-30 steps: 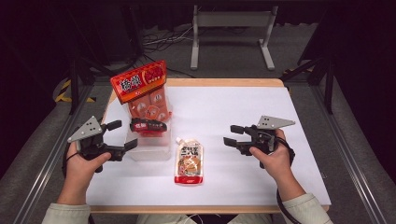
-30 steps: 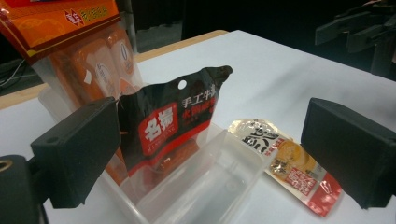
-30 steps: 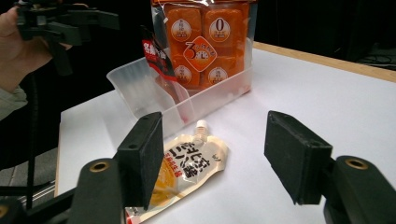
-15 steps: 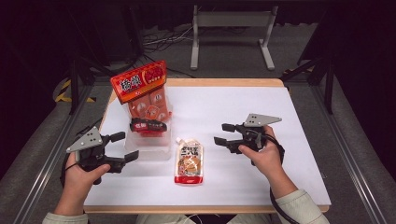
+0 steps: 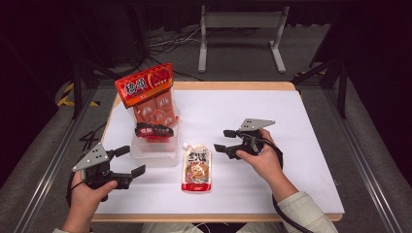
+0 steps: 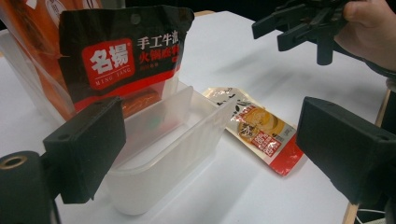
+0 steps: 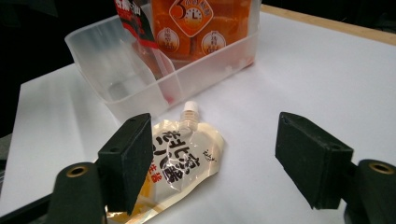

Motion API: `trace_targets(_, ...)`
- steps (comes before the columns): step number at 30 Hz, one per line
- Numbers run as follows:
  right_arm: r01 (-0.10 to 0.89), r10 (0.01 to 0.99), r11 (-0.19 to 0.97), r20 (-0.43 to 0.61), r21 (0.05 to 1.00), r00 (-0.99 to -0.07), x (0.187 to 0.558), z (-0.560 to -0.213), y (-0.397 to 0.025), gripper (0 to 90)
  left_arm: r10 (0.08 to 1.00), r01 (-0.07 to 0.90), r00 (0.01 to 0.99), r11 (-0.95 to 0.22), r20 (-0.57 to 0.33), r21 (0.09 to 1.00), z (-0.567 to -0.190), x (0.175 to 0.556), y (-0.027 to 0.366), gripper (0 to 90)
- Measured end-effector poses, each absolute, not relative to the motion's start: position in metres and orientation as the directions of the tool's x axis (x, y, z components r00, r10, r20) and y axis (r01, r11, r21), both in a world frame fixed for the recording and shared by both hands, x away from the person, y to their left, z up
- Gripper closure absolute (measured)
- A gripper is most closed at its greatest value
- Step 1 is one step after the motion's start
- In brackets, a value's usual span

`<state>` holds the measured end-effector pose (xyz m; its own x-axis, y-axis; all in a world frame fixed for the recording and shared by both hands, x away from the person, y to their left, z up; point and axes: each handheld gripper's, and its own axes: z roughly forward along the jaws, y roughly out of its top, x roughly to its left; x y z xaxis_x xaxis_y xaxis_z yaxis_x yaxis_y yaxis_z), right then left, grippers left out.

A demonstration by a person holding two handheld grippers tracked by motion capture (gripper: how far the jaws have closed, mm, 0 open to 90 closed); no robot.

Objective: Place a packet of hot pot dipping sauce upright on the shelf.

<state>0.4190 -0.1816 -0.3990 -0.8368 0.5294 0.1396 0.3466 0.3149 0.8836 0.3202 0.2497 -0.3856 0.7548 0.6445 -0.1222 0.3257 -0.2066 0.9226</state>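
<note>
A spouted sauce pouch (image 5: 196,167) (image 6: 257,130) (image 7: 180,161) lies flat on the white table, its cap toward a clear plastic bin (image 5: 154,149) (image 6: 163,154) (image 7: 140,70). The bin holds an upright orange snack bag (image 5: 150,97) (image 7: 205,25) and a black-and-red packet (image 5: 154,131) (image 6: 123,51). My left gripper (image 5: 131,160) (image 6: 210,149) is open at the bin's near left corner, holding nothing. My right gripper (image 5: 224,141) (image 7: 212,158) is open just right of the pouch, its jaws wide and empty, pointing left toward it.
The table's wooden edge (image 5: 233,86) runs along the far side. A metal stand (image 5: 240,29) and cables sit on the floor beyond. Bare white tabletop (image 5: 301,121) spreads to the right of my right hand (image 5: 262,160).
My left gripper has pulled back toward the near left table edge. My right gripper has slid left, closer to the pouch.
</note>
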Motion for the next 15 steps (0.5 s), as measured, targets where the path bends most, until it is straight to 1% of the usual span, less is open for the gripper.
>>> trace_targets(3, 0.371, 0.525, 0.334, 0.156, 0.867, -0.837, 0.423, -0.405, -0.175, 27.9, 0.65, 0.332, 0.748, -0.198, -0.13, 0.922, -0.387, 0.321, 0.25, 8.9)
trace_targets(9, 0.389, 0.518, 0.372, 0.159, 0.843, -0.84, 0.428, -0.417, -0.161, 27.8, 0.656, 0.339, 0.743, -0.202, -0.13, 0.919, -0.39, 0.323, 0.251, 8.9)
trace_targets(15, 0.408, 0.516, 0.374, 0.179, 0.833, -0.838, 0.432, -0.424, -0.157, 27.8, 0.667, 0.352, 0.731, -0.192, -0.141, 0.916, -0.393, 0.324, 0.252, 8.3)
